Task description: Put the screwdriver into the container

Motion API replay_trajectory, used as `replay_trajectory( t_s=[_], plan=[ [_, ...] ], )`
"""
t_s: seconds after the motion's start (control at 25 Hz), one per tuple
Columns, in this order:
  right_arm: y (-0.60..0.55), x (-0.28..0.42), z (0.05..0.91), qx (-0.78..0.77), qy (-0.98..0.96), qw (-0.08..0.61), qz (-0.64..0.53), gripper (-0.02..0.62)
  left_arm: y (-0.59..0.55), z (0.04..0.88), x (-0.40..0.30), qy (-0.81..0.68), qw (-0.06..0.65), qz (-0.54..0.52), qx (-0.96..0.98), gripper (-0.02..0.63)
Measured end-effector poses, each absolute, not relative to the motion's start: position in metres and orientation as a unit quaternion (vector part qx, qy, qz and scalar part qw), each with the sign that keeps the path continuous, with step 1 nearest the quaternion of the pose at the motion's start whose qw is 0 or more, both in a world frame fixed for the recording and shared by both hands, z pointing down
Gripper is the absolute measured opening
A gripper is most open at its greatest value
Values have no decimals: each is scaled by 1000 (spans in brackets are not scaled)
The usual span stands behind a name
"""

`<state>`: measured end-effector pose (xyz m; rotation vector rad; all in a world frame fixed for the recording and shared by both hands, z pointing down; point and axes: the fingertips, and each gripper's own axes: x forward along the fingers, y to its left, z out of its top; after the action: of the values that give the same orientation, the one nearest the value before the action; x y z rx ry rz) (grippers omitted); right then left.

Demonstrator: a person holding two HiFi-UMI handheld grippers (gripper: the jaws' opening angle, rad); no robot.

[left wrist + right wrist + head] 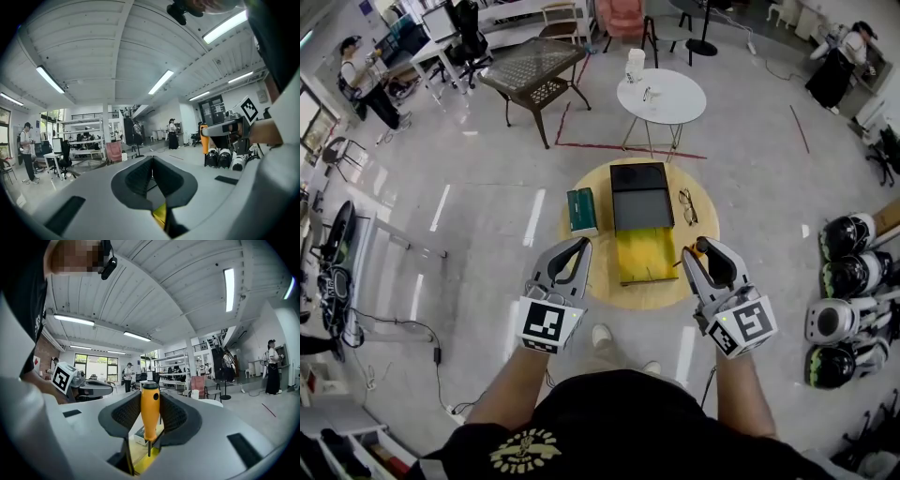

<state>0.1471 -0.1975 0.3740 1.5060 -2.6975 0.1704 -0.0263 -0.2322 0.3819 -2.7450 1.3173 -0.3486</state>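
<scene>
A glossy grey floor spreads under you, with a round wooden table (pixel 602 277) straight ahead.

Nearest you, the left gripper (pixel 578 248) hovers over the table's 8 o'clock edge. Its jaws are pressed together with nothing between them.

The right gripper (pixel 698 251) hangs at the table's 4 o'clock side, clamped on the orange handle of the screwdriver (pixel 150 411). The shaft points down, and yellow shows beneath its tip.

Just past both grippers, at the table's centre, sits the black container (pixel 639 192). Its yellow compartment (pixel 645 255) lies open toward you. The screwdriver is at that compartment's 3 o'clock edge, lifted and not yet released.

A green book (pixel 581 210) lies at the container's 9 o'clock and a pair of glasses (pixel 688 206) at its 3 o'clock. Farther off, at 12 o'clock, stands a white round table (pixel 661 96).

You have the pickup done. What seems left is to bring the tool fully over the yellow compartment, lower it and let go.
</scene>
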Motion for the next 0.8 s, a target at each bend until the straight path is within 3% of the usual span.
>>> replay_trajectory(
  t_s=[0.8],
  plan=[
    [-252,119,350,533,-845,25,44,137,-313,363,-70,400,55,-73,-912,18]
  ],
)
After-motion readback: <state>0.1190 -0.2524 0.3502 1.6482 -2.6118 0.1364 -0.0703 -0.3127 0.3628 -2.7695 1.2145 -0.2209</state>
